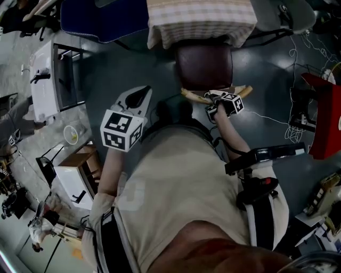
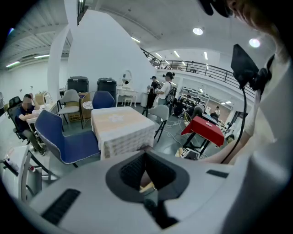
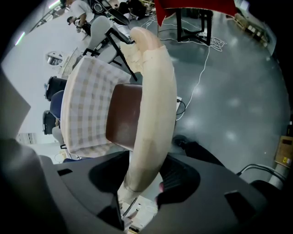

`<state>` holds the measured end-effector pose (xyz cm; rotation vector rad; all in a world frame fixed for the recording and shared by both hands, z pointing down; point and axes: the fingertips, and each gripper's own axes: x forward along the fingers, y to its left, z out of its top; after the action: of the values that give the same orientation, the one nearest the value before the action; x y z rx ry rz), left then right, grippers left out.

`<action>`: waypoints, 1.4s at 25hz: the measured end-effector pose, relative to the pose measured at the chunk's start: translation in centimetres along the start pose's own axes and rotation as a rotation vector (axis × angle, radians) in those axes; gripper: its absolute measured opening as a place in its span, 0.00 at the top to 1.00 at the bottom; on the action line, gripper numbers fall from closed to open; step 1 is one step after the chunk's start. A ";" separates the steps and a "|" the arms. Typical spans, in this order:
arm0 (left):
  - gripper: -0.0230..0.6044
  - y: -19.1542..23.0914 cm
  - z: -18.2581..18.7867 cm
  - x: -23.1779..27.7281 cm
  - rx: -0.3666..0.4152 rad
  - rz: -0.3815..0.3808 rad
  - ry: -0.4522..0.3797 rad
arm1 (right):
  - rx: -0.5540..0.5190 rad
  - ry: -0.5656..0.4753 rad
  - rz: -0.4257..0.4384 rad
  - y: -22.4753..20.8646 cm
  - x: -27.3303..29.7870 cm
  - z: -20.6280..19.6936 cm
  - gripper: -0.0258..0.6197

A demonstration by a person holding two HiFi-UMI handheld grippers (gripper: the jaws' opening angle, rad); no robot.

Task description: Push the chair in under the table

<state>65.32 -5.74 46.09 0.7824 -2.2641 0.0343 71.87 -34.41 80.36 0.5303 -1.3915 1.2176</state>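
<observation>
The chair has a brown seat (image 1: pixel 204 65) and a pale wooden backrest (image 1: pixel 194 97). Its seat is partly under the table with the checked cloth (image 1: pixel 200 18). My right gripper (image 1: pixel 214 100) points steeply down at the backrest's top rail. In the right gripper view the rail (image 3: pixel 153 91) runs between the jaws of my right gripper (image 3: pixel 144 183) and fills the gap, with the seat (image 3: pixel 123 114) and cloth (image 3: pixel 87 105) beyond. My left gripper (image 1: pixel 139 95) hangs raised to the left, shut and empty. Over my left gripper (image 2: pixel 145 170) I see the table (image 2: pixel 121 122) from farther off.
A blue chair (image 1: pixel 101 18) stands left of the table and a grey chair (image 1: pixel 282 16) to its right. A red table (image 1: pixel 325 122) and loose cables (image 1: pixel 298 58) are on the right. White cabinets (image 1: pixel 45 80) line the left. People stand far back (image 2: pixel 165 89).
</observation>
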 end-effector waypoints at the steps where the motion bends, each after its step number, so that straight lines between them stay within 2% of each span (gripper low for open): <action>1: 0.95 0.0 0.0 -0.1 -0.003 -0.001 -0.002 | 0.010 -0.006 0.003 0.1 0.0 0.1 0.64; 5: 0.95 -0.1 0.2 -0.1 -0.036 -0.019 -0.017 | 0.045 -0.023 0.014 0.2 0.1 0.2 0.65; 10: 0.95 0.0 0.2 -0.2 -0.025 -0.012 -0.010 | 0.063 -0.046 0.007 0.1 0.3 0.5 0.66; 15: 0.95 0.1 0.3 -0.4 -0.059 -0.017 -0.025 | 0.064 -0.043 0.001 -0.1 0.4 0.4 0.66; 25: 0.95 -0.1 -0.2 -0.8 -0.078 -0.004 -0.020 | 0.049 -0.043 -0.028 0.0 0.9 0.5 0.67; 35: 0.95 -0.2 -0.1 -1.0 -0.061 0.004 -0.018 | 0.028 -0.046 -0.071 -0.1 1.4 0.4 0.67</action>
<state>66.00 -5.32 45.47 0.7488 -2.2727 -0.0405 71.42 -34.32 81.70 0.6258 -1.3846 1.1754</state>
